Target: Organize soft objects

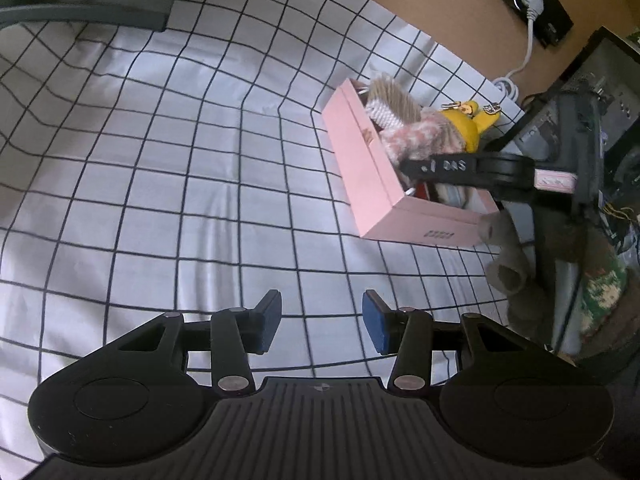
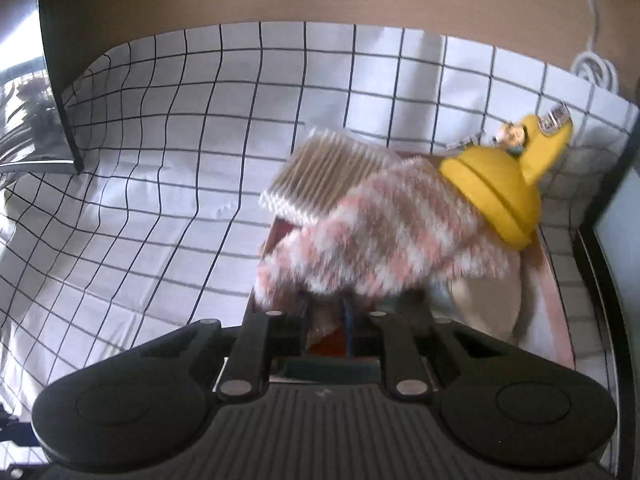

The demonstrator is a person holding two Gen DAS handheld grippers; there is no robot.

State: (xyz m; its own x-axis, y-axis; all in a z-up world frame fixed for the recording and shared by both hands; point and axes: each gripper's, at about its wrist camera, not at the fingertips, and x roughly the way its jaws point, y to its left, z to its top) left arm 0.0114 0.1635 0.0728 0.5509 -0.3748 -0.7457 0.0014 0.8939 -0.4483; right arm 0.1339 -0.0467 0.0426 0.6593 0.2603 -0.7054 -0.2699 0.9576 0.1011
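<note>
**Fuzzy cloth going into the pink box**

The fuzzy pink-and-white knitted cloth point(image 2: 372, 236) lies on top of the pile in the long pink cardboard box point(image 1: 372, 168), with its near corner pinched between the closed blue pads of the right gripper point(image 2: 326, 308). At its 11 o'clock sits a ribbed beige-and-white knit piece point(image 2: 320, 176); at 2 o'clock, a yellow soft toy with a small figure charm point(image 2: 504, 196). The box rests on the white black-gridded sheet point(image 1: 160, 160).

The left gripper point(image 1: 322, 322) hangs well apart at the box's 8 o'clock, jaws spread and empty.

To finish well, I judge the right claw should press the cloth down inside the walls before letting go, so nothing spills over the rim.
</note>
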